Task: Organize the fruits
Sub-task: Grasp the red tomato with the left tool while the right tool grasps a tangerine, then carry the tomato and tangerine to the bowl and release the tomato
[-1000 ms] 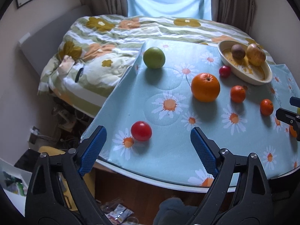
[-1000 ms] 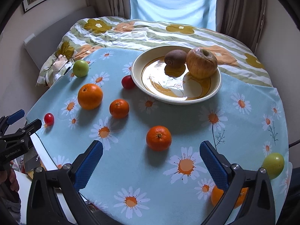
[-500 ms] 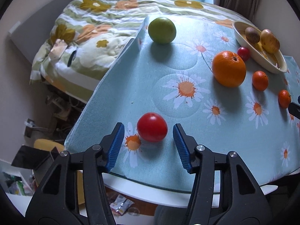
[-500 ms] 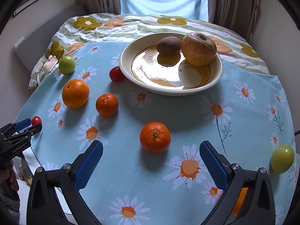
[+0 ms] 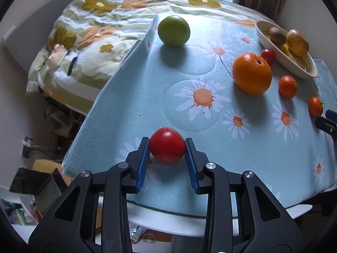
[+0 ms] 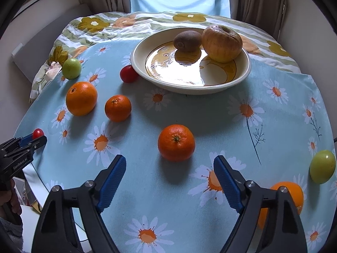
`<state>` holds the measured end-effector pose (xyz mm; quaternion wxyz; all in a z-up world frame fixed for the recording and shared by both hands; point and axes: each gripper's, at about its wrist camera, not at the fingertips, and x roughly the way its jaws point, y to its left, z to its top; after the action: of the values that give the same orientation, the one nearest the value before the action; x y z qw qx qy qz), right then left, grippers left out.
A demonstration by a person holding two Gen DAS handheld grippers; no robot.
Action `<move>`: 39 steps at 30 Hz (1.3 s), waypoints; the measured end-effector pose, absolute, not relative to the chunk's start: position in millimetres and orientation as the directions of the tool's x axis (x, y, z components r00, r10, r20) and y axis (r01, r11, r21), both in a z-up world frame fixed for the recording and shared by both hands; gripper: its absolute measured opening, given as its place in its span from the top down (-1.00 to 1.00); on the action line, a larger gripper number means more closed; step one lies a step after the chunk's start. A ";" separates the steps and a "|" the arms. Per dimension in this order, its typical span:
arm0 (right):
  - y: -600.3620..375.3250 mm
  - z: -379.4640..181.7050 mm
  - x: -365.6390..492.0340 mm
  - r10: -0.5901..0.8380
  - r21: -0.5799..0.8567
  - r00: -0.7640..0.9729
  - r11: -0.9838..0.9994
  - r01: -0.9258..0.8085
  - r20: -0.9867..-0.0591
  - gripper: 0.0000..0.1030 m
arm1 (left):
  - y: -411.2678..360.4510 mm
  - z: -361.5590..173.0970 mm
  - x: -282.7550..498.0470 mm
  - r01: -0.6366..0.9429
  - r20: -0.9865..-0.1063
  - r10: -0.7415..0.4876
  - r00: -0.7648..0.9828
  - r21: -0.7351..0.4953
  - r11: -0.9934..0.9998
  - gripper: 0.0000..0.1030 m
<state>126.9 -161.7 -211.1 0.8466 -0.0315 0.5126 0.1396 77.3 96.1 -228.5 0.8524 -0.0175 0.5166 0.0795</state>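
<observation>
Daisy-print cloth (image 6: 210,113) covers the round surface beside a bed (image 5: 88,42). Left gripper (image 5: 167,156): fingers clamped on a red tomato (image 5: 167,144) at the surface's near edge. Right gripper (image 6: 169,179): fingers have just been closing, nothing between them, a mandarin (image 6: 176,142) just ahead on bare cloth. Bowl (image 6: 242,76) (kiwi, apple inside) sits far side; an orange (image 6: 81,98), a lime (image 6: 71,68) and other fruit lie scattered, well apart.

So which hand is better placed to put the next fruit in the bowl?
Left. The left gripper is shut on the tomato, ready to carry to the bowl. The right gripper, closing, holds nothing; the tangerine lies beyond its pads.
</observation>
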 end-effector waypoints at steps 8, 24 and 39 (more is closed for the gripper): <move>-160.7 -219.3 139.6 0.205 0.088 0.428 0.957 -0.276 -0.880 -0.24 | 91.6 -228.3 68.9 -0.154 -0.885 0.112 0.452 0.046 0.987 0.26; -159.5 -206.5 145.2 0.228 0.088 0.454 0.947 -0.309 -0.861 0.32 | 83.0 -200.8 57.2 -0.168 -0.861 0.114 0.495 0.035 0.985 0.26; -175.8 -141.0 136.0 0.290 0.116 0.502 0.930 -0.350 -0.814 0.32 | 45.2 -114.9 70.3 -0.091 -0.788 0.054 0.614 -0.003 0.996 0.26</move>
<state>136.0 -175.8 -141.0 0.8661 -0.0320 0.4633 0.1847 70.3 45.2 -114.9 0.8980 -0.0211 0.4376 0.0401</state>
